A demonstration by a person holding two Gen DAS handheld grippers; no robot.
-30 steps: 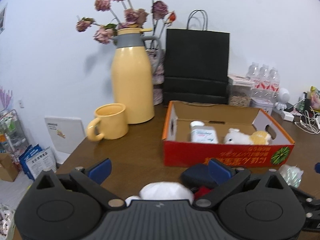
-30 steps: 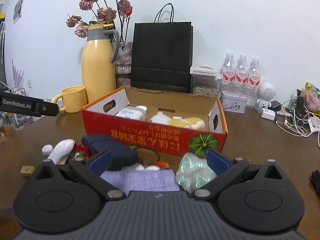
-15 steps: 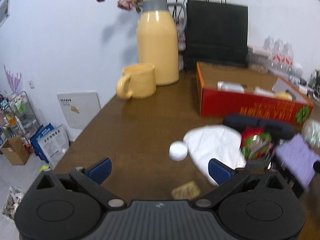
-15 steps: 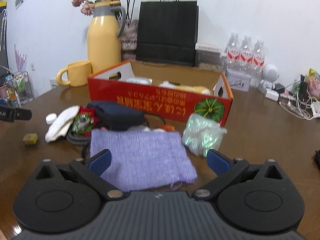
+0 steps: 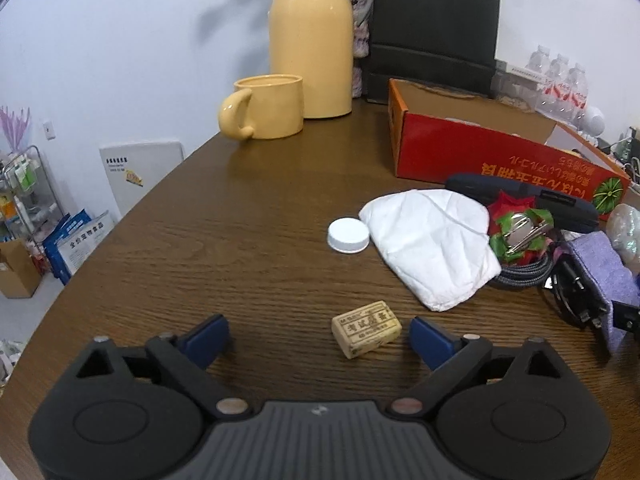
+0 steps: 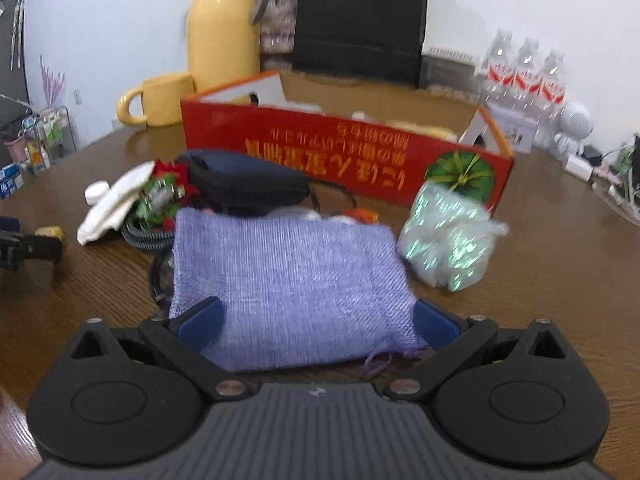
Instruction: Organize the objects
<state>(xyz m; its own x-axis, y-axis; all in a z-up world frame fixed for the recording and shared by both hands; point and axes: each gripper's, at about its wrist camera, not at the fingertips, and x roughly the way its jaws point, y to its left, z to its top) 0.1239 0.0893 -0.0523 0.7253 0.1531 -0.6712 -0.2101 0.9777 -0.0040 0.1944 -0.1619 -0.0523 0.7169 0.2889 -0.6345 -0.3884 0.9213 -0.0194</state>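
1. Blue-padded left gripper (image 5: 319, 334) stands wide, its jaws just closing a little; the small tan eraser block (image 5: 366, 328) lies between them on the wooden table (image 5: 224, 216), touched by neither pad.
2. Right gripper (image 6: 318, 320) is spread apart over the purple woven pouch (image 6: 288, 276), not clamping it.
3. Behind stands the red cardboard box (image 6: 344, 160).

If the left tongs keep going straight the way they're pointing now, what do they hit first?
Most likely the small yellowish block lying on the table. It sits just ahead between the left tongs, nearer the right-hand finger. The jaws have just been closing and do not touch it. Depth is uncertain.
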